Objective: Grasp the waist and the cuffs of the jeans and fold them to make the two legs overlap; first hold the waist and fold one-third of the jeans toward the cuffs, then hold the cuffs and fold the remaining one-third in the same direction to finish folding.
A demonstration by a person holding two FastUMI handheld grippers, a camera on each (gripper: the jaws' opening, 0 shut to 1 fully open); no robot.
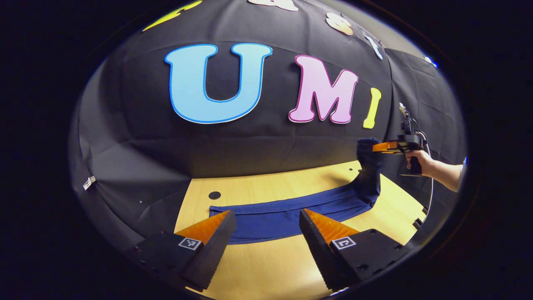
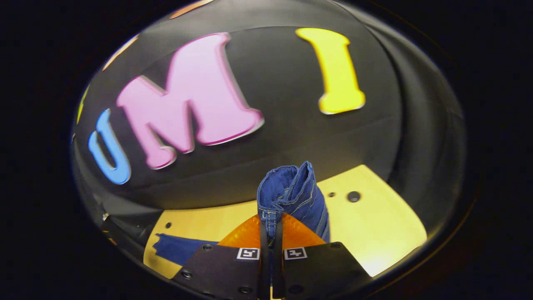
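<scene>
Dark blue jeans (image 1: 283, 214) lie across the wooden table (image 1: 266, 258) as a long band, legs overlapped. Their right end rises off the table to the right gripper (image 1: 377, 146), held by a hand (image 1: 420, 160) well above the surface. In the right gripper view, the right gripper (image 2: 270, 225) is shut on a bunched denim end with stitched seams (image 2: 291, 191), which sticks up between its fingers. My left gripper (image 1: 266, 218) stands open just in front of the near edge of the jeans, close to their left end, with nothing between its fingers.
The booth's black cloth wall (image 1: 250, 154) closes the far side of the table. Small dark round holes (image 1: 214, 195) mark the tabletop. Bare wood (image 2: 374, 225) lies to the right of the lifted denim.
</scene>
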